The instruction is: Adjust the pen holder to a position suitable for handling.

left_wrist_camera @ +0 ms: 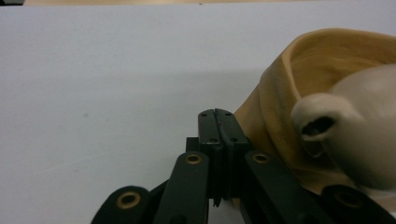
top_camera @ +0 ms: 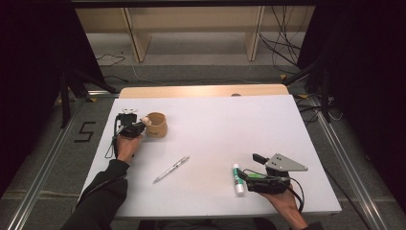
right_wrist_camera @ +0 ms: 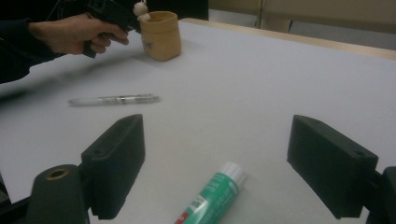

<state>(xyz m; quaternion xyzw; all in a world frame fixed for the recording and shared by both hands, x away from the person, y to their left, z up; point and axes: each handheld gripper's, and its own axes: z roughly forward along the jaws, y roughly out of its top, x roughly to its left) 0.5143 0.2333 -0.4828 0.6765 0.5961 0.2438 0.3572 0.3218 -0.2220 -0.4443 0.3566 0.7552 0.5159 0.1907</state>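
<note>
Both jaws of your left gripper (left_wrist_camera: 218, 122) are pressed together with nothing between them, just beside the tan fabric pouch (top_camera: 157, 124) at their right. Your right gripper (right_wrist_camera: 215, 154) stands wide apart, the green-and-white glue stick (right_wrist_camera: 212, 196) lying on the table (top_camera: 215, 124) between its pads, untouched. Farther out, a pen (top_camera: 171, 169) lies between your two hands.

Open table (top_camera: 215, 124) between pen (top_camera: 171, 169) and glue stick (top_camera: 237, 178).

A black "5" is marked on the floor (top_camera: 84, 132) left of the table (top_camera: 268, 124).
</note>
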